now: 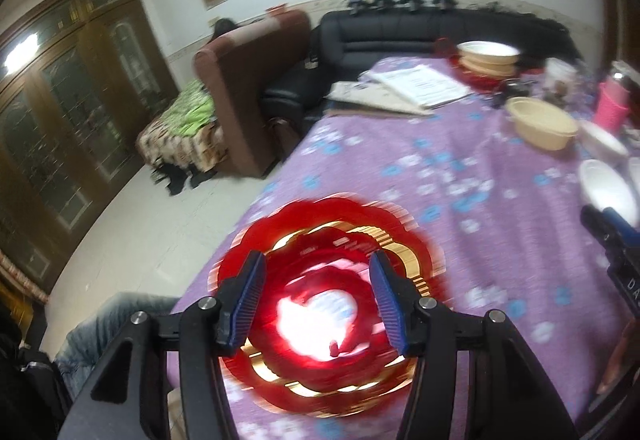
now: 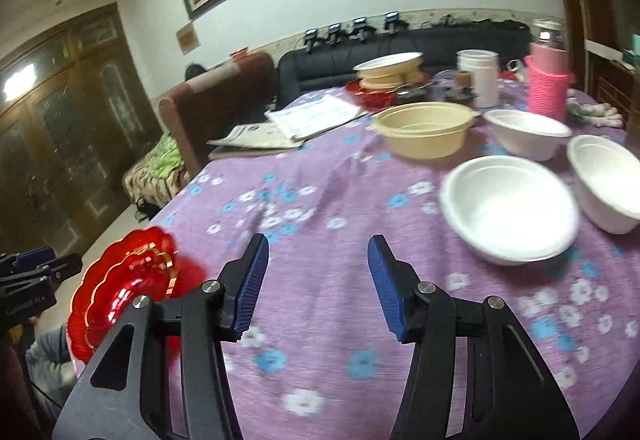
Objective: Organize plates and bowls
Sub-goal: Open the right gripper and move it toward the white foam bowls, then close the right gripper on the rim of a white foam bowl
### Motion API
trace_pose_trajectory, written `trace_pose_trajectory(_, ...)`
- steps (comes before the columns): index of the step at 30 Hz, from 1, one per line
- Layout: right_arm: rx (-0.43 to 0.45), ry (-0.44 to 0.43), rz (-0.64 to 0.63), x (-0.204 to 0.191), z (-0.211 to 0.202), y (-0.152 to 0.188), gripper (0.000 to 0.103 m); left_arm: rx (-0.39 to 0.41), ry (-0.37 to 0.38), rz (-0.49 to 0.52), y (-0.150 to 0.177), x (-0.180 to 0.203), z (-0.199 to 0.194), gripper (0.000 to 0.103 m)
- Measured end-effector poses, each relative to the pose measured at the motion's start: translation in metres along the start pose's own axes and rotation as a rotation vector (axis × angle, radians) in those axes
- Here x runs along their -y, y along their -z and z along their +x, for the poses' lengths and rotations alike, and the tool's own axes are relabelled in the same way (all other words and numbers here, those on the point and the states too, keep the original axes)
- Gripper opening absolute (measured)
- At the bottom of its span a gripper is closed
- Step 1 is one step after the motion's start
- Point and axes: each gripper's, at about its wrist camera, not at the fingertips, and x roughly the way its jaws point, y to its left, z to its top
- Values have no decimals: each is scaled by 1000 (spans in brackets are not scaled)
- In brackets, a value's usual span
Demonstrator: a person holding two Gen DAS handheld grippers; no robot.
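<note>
With both the left gripper point(image 1: 318, 300) and right gripper point(image 2: 318, 282) spread apart and empty, the red plate point(image 1: 320, 304) near the table's point(image 1: 460, 168) edge could get knocked off.

Parted tongs point(image 1: 318, 300) above red plates point(image 1: 328, 304)

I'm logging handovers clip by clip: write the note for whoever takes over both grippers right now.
Left gripper: open, nothing between its fingers, above the red scalloped plate at the table's near left edge.
Right gripper: open and empty over bare tablecloth.
Loose: tan bowl and three white bowls on the right.
Done: a stack of tan bowls on red plates at the far end.
Left: probably the red plate and the loose bowls.
</note>
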Motion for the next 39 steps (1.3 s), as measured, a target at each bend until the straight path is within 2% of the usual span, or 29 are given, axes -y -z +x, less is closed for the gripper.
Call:
trace_pose_trajectory(2, 15, 8, 27, 22, -10, -4, 52, 7, 42, 7, -11, 22, 0, 63)
trace_pose_trajectory(6, 82, 20, 122, 81, -38, -16, 52, 2, 187, 30, -39, 84, 7, 64)
trace_pose_trajectory(8, 83, 2, 203, 119, -47, -21, 52, -13, 255, 49, -52, 118, 15, 66)
trace_pose_trajectory(12, 58, 33, 345, 177, -55, -24, 52, -69, 336, 66, -72, 173, 37, 69)
trace_pose_trajectory(15, 29, -10, 452, 202, -52, -23, 52, -125, 340, 71, -79, 204, 60, 69)
trace_pose_trajectory(20, -91, -39, 543, 213, -26, -17, 52, -170, 338, 37, -78, 222, 87, 69)
trace_pose_trajectory(26, -97, 36, 557, 216, -15, -19, 52, -179, 373, 59, -72, 234, 99, 69)
trace_pose_trajectory(30, -130, 108, 517, 206, -4, -31, 52, -121, 340, 95, -70, 235, 100, 69)
trace_pose_trajectory(34, -179, 207, 467, 197, 14, -41, 52, -122, 401, 74, -71, 230, 101, 72)
trace_pose_trajectory(39, -171, 217, 471, 200, 18, -35, 52, -121, 379, 102, -66, 238, 104, 75)
